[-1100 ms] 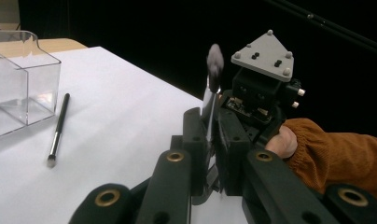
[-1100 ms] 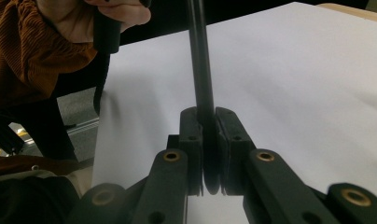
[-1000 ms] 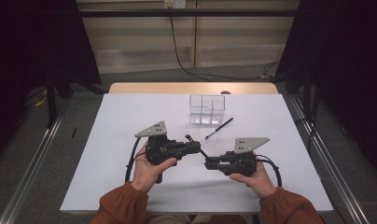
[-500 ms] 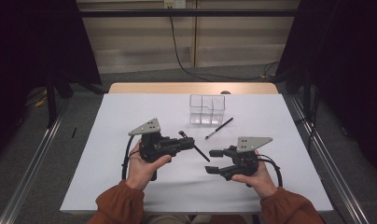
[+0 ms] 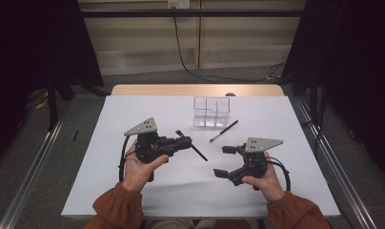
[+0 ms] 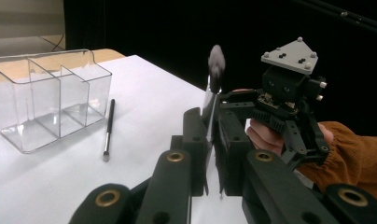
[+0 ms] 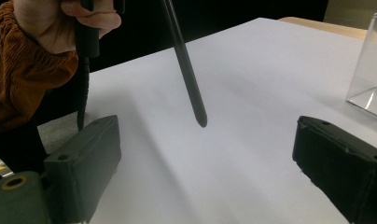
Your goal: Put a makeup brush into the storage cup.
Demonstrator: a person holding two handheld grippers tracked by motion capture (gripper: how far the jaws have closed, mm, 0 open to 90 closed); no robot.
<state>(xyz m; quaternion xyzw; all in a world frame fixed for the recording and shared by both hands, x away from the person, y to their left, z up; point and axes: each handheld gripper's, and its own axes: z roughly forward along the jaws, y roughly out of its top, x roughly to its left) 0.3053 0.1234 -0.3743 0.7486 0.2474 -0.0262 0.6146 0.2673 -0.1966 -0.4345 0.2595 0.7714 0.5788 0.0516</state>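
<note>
White sheeting covers the bench [image 5: 133, 191], which stands on a grey floor before dark curtains and a pale back wall with a hanging cable. Near the far edge sits a clear divided organiser [image 5: 212, 111]; just beside it, on its near right, a second brush [image 5: 223, 131] lies flat on the sheeting. Left claw [image 5: 181, 142], nearer the person than the organiser and to its left, is pressed together on a makeup brush [image 5: 191, 146]; in the left gripper view the bristle head [image 6: 216, 63] rises above the jaws. Compared with a second ago, when both claws met on this brush, the right claw [image 5: 225, 161] has just been opening and now stands spread, with nothing pinched; the brush's handle tip [image 7: 200, 120] hangs free ahead of its jaws. The left hand has carried the brush slightly away. By this reading the hand-over is complete, and placing the brush in the organiser appears to remain.
</note>
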